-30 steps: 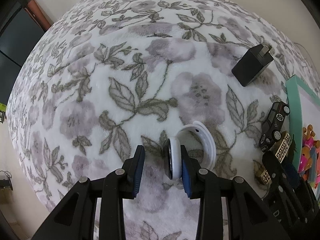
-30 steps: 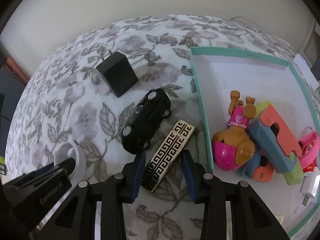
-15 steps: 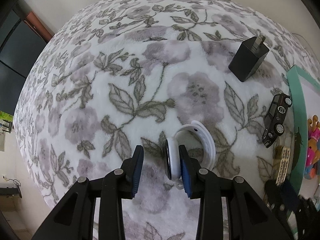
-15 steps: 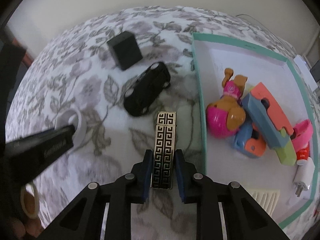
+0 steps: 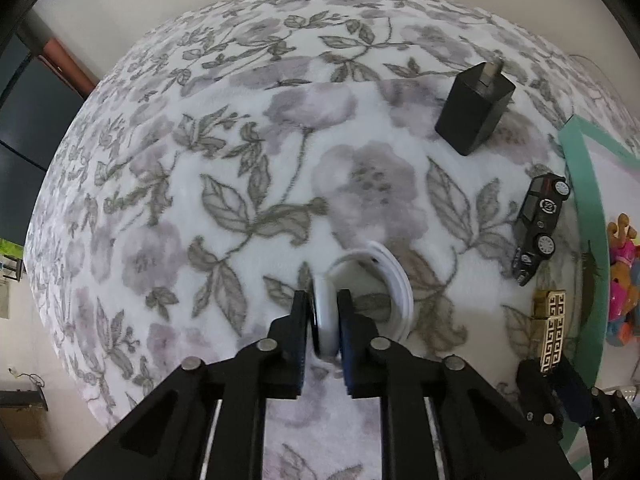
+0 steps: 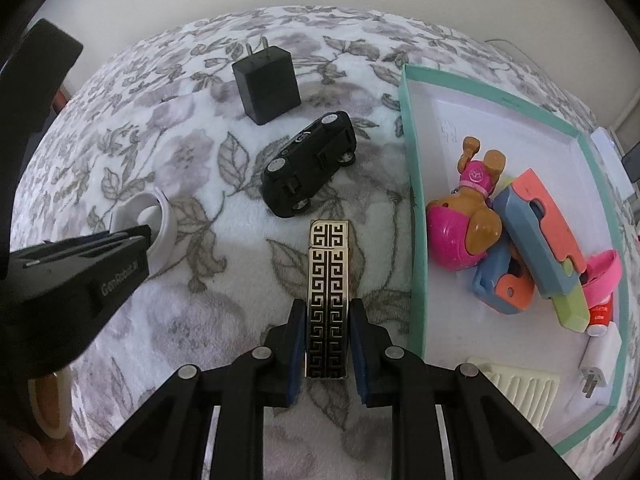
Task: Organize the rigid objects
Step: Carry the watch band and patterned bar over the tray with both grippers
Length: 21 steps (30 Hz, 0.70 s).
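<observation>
My left gripper (image 5: pixel 323 300) points down at the floral blanket and is shut on the round disc of a white band (image 5: pixel 394 280); the band's loop curls to the right of the fingers. In the right wrist view the same band (image 6: pixel 162 220) stands at the far left. My right gripper (image 6: pixel 327 312) is shut on the near end of a gold bar with a black key pattern (image 6: pixel 328 264), which lies flat and points away along the fingers. The gold bar (image 5: pixel 552 328) also shows at the left view's right edge.
A black toy car (image 6: pixel 310 170) lies on its side just beyond the bar, with a black plug charger (image 6: pixel 266 84) farther back. On the right, a teal-rimmed box (image 6: pixel 414 184) holds a pink dog toy (image 6: pixel 468 224), coloured blocks (image 6: pixel 536 232), a white plug (image 6: pixel 600 360) and a cream comb (image 6: pixel 516 384). A tape roll (image 6: pixel 50 408) sits lower left.
The left jaws have closed from wide apart onto the white disc. The right jaws have closed on the gold bar, which turned from slanted to straight along the fingers.
</observation>
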Tool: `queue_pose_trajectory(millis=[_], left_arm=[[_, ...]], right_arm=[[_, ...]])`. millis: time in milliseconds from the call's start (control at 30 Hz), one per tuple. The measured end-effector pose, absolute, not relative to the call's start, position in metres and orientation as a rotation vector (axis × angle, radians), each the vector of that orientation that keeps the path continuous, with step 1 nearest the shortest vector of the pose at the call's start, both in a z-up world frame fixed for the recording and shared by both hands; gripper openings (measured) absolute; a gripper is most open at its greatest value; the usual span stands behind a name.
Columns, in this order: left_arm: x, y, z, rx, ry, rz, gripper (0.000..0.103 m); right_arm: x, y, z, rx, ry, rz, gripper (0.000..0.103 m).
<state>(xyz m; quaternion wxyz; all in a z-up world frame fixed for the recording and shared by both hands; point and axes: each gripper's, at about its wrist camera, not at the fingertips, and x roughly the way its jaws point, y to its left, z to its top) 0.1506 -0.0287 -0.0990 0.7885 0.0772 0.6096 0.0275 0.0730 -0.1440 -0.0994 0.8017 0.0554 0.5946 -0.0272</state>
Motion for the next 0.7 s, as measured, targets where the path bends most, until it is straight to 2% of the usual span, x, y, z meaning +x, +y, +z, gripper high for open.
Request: queue_pose_trajectory(millis=[367, 700], left_arm=[[0.149, -0.017, -0.071, 0.046, 1.272, 0.024, 0.014], [0.137, -0.009, 0.000, -0.024, 1.059, 0.013, 0.013]], right_arm=[[0.073, -0.159, -0.082, 0.236, 1.249, -0.016, 0.022], [0.065, -0.183, -0.023, 0.337, 1.062, -0.006, 0.022]])
